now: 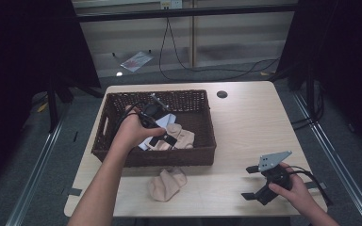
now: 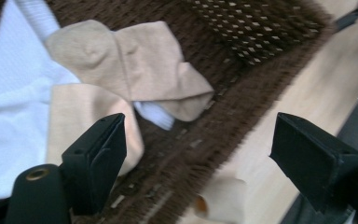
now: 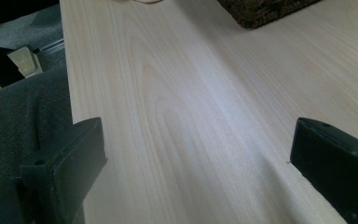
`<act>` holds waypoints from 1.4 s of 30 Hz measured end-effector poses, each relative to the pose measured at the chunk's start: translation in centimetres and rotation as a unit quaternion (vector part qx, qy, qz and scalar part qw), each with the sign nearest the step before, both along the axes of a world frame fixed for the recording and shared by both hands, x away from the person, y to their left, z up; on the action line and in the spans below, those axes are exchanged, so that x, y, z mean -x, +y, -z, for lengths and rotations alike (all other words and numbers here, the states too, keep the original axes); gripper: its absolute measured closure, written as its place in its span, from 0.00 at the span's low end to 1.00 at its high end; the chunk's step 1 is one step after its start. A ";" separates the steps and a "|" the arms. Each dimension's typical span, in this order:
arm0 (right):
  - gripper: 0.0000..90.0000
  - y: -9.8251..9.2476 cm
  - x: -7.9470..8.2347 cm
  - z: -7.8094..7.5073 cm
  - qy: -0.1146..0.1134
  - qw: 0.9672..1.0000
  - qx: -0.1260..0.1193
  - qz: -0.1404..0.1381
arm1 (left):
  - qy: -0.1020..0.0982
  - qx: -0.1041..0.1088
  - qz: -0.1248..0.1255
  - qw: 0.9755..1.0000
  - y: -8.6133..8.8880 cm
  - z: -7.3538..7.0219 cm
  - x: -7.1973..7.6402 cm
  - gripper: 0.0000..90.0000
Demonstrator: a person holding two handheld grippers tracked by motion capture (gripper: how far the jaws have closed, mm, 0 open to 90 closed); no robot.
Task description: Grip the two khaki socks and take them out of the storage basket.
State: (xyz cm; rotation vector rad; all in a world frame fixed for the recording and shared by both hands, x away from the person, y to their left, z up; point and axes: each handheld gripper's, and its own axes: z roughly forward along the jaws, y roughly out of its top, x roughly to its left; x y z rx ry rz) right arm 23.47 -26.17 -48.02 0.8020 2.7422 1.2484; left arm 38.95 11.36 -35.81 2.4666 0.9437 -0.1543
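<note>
High view: the wicker basket (image 1: 193, 101) sits on the light wooden table (image 1: 245, 122). The left gripper (image 1: 162, 134) reaches down inside the basket, above a beige sock (image 1: 181, 136) and white cloth (image 1: 143, 143) lying in it. In the left gripper view its jaws stand wide apart, holding nothing. A second beige sock (image 1: 166, 183) lies on the table just outside the basket's near wall. The right gripper (image 1: 250, 182) rests well to the right of the basket near the table's front edge, jaws spread wide and empty.
</note>
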 end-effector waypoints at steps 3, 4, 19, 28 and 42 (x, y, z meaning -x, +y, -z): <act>0.03 0.0 0.0 0.0 -0.001 1.000 0.001 -0.001 | 0.001 0.000 -0.009 1.000 0.2 0.7 -0.6 0.19; 0.03 0.0 0.0 0.0 -0.001 1.000 0.001 0.000 | 0.002 -0.003 -0.010 1.000 0.3 0.8 -0.8 0.18; 0.03 0.0 0.0 0.0 -0.001 1.000 0.000 0.000 | 0.002 -0.009 -0.039 0.999 0.9 3.6 -3.0 0.18; 0.03 0.0 0.0 0.0 -0.001 1.000 -0.001 -0.001 | 0.006 -0.028 -0.050 0.998 1.1 5.4 -4.2 0.23; 0.03 0.1 0.0 0.1 0.002 1.000 -0.002 -0.002 | -0.009 -0.056 -0.035 0.998 1.3 7.0 -5.2 0.48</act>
